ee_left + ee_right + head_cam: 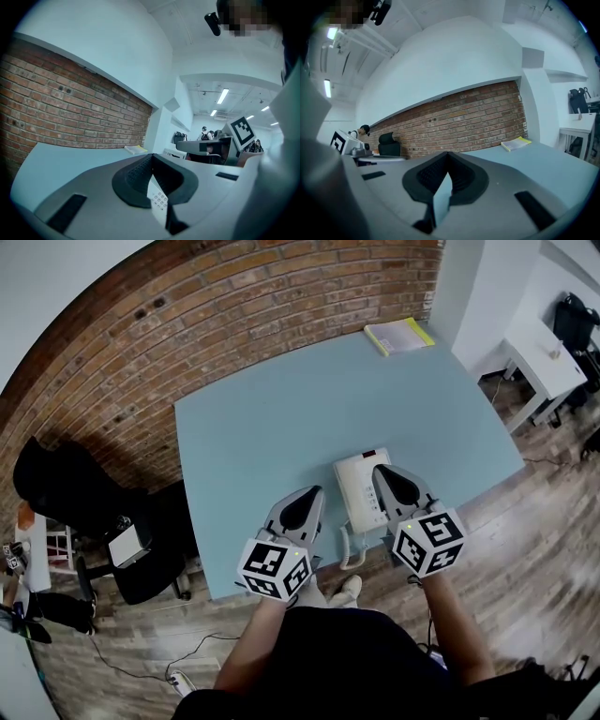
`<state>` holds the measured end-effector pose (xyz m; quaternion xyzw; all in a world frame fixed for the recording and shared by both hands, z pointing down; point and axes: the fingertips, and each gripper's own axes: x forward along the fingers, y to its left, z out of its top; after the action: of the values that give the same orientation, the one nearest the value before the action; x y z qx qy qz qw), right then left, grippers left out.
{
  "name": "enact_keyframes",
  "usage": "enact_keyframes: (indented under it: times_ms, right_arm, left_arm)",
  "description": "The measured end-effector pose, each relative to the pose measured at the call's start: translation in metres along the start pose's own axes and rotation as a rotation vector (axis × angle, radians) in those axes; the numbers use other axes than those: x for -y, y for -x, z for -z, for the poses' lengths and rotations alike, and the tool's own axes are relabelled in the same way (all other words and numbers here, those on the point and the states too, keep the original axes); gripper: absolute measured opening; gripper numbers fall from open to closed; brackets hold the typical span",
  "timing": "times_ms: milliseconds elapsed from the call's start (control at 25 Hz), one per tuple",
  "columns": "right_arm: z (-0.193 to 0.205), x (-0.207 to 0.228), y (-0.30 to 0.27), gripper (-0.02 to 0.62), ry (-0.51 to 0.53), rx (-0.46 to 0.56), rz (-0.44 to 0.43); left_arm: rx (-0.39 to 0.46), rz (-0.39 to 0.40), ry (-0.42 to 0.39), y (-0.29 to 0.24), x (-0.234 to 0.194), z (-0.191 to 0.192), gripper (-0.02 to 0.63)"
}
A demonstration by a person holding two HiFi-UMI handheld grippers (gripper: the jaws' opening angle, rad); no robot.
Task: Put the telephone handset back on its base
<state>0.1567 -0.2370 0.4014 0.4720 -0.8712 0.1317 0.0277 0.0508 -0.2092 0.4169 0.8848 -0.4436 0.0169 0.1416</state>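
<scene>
Head view: we see left gripper (314,493) and right gripper (382,471) clenched on nothing, flanking the telephone (367,486) at the near edge of the table (281,418), its handset (348,498) seemingly along the left side; we judge it light, rigid, slick plastic, best pinched mid-shaft.

One telephone (360,486), maybe one booklet (398,336)

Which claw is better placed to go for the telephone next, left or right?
Right, probably. In the head view the right claw overlaps the right edge of the telephone, while the left claw hangs beside its left edge, apart from it. Both are shut and empty.
</scene>
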Motion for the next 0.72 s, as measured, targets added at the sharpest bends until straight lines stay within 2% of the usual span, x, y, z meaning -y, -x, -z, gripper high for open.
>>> enact_keyframes:
  times_ms: [440, 720]
  right_arm:
    - [-0.007, -0.021, -0.004, 0.014, -0.022, 0.029, -0.009]
    - [-0.015, -0.052, 0.002, 0.012, -0.027, 0.067, 0.032]
  left_arm:
    - [0.012, 0.001, -0.009, 0.016, -0.011, -0.007, 0.009]
    - [0.008, 0.04, -0.023, 0.041, -0.018, -0.011, 0.009]
